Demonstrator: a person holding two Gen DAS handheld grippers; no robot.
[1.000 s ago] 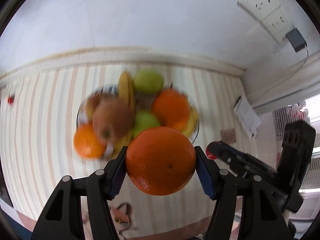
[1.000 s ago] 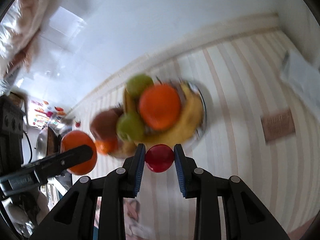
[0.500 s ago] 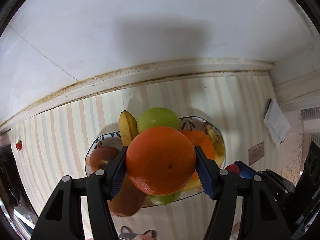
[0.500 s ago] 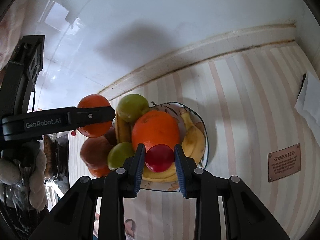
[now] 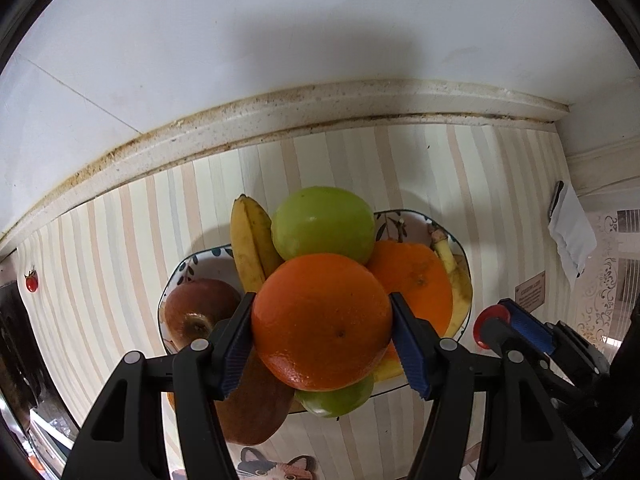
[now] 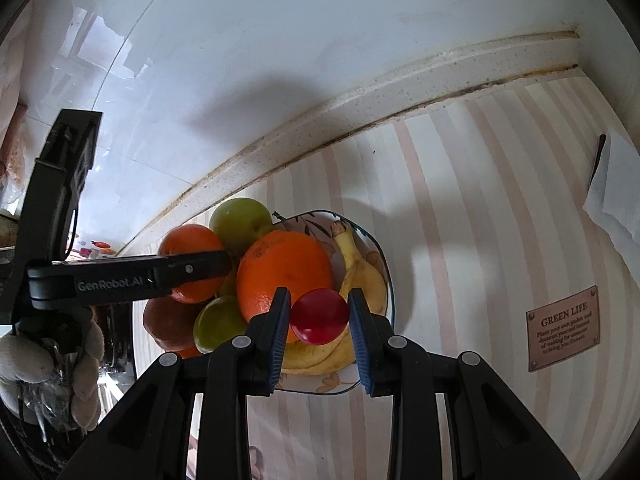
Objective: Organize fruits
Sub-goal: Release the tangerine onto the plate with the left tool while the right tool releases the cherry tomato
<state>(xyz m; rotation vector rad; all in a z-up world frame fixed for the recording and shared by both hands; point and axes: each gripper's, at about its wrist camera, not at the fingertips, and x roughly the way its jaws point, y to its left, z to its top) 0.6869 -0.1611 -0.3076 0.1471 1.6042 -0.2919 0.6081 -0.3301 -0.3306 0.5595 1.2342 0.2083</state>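
Note:
My left gripper [image 5: 322, 340] is shut on a large orange [image 5: 322, 320] and points down over a patterned fruit plate [image 5: 404, 220]. The plate holds a green apple [image 5: 324, 222], another orange [image 5: 416, 280], bananas [image 5: 250, 240], a brownish-red apple [image 5: 196, 312] and a second green apple [image 5: 336, 402]. My right gripper [image 6: 319, 320] is shut on a small red fruit [image 6: 319, 317] just above the plate's near side [image 6: 384, 264]. In the right wrist view the left gripper [image 6: 192, 268] with its orange [image 6: 192, 248] hangs over the plate's left part.
The plate sits on a striped cloth [image 5: 120, 240] beside a white wall [image 5: 280, 40]. A folded white paper [image 5: 572, 232] and a brown "GREEN LIFE" label [image 6: 564, 328] lie to the right. A small red tomato [image 5: 31, 281] rests at the far left.
The left gripper has come down and in over the plate with its orange, so the fruit looks nearer. The right gripper with the red fruit has edged closer to the plate too.

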